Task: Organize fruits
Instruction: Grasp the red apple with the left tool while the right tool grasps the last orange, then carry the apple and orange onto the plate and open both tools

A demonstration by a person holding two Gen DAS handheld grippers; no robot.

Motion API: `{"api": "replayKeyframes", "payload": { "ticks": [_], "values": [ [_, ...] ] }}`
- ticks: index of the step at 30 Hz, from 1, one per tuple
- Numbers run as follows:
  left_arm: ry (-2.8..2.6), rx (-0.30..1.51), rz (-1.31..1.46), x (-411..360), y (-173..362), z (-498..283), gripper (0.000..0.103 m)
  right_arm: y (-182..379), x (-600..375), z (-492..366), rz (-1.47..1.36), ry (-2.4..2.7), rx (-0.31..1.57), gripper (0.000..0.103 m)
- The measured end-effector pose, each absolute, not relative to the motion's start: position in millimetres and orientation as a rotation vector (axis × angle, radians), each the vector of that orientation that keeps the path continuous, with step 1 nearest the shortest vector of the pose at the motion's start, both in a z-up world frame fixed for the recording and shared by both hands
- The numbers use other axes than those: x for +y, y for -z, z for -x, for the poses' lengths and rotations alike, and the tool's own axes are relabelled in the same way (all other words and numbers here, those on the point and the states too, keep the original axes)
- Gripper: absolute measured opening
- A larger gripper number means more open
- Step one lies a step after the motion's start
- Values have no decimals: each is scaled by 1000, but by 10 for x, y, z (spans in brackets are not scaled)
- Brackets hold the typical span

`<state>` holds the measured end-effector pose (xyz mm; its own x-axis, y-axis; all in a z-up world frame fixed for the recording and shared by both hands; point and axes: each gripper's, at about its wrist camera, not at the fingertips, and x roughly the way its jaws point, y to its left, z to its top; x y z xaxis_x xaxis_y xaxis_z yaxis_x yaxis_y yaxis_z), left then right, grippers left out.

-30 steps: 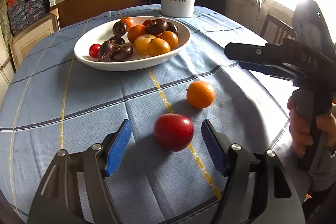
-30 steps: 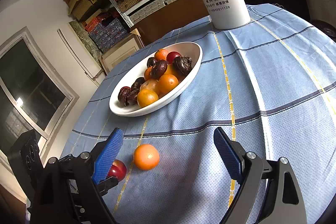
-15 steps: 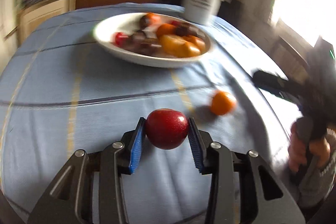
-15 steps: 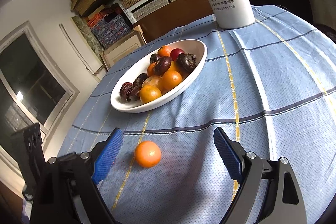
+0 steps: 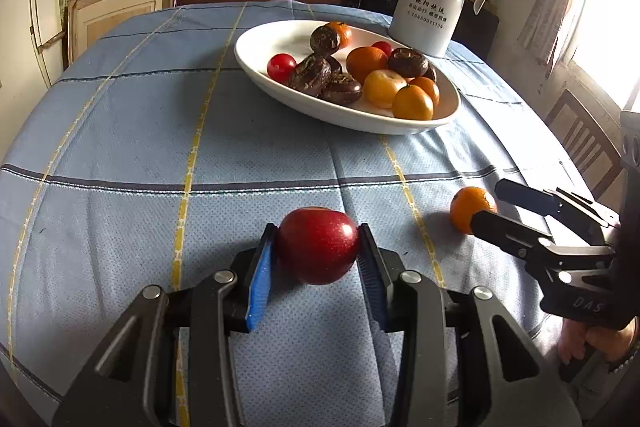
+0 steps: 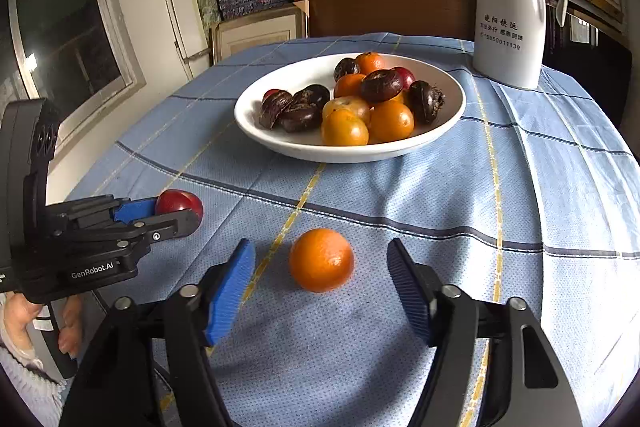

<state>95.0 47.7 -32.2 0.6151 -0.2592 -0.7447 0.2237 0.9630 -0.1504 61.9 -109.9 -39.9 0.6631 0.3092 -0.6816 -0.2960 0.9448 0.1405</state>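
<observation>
So the person has a tool in each hand and both are on a fruit at once. The left gripper point(image 5: 318, 263) is clamped on the red apple point(image 5: 318, 245), blue pads pressing both sides, apple low over the checked tablecloth point(image 5: 120, 147) – can't tell if it's lifted clear or not. The right gripper point(image 6: 322, 287) is closing around the orange point(image 6: 321, 259), which sits on the cloth between the pads, but there's a gap on each side, so no grip yet. Probably the point is to carry both to the white bowl point(image 6: 256, 131) farther back, already full of oranges, dark fruits and a couple of red ones – that's where the loose pair seems to belong. The white jug point(image 6: 510, 7) stands behind the bowl, out of the way.
</observation>
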Motion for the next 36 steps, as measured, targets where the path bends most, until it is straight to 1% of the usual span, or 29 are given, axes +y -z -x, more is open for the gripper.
{"api": "replayKeyframes", "payload": {
  "ticks": [2, 4, 5, 7, 8, 16, 25, 30, 36],
  "values": [
    [278, 866, 41, 472, 328, -948, 40, 430, -1116, -661, -29, -343, 800, 54],
    [282, 871, 41, 466, 340, -961, 40, 458, -1120, -693, -38, -346, 821, 45],
    [285, 874, 41, 461, 346, -966, 40, 466, -1113, -697, -38, -349, 827, 44],
    [285, 875, 37, 453, 347, -966, 40, 486, -1098, -698, -36, -353, 833, 37],
    [286, 876, 37, 450, 347, -969, 40, 490, -1095, -699, -35, -356, 835, 37],
    [312, 893, 58, 450, 373, -992, 40, 480, -1135, -690, -59, -355, 823, 36],
    [318, 851, 69, 461, 286, -942, 40, 432, -1254, -663, -116, -355, 786, 36],
    [302, 820, 18, 369, 153, -1058, 40, 347, -1364, -670, -196, -396, 749, 36],
    [284, 781, 35, 370, -146, -1459, 40, 40, -1431, -938, -194, -369, 699, 36]
  ]
}}
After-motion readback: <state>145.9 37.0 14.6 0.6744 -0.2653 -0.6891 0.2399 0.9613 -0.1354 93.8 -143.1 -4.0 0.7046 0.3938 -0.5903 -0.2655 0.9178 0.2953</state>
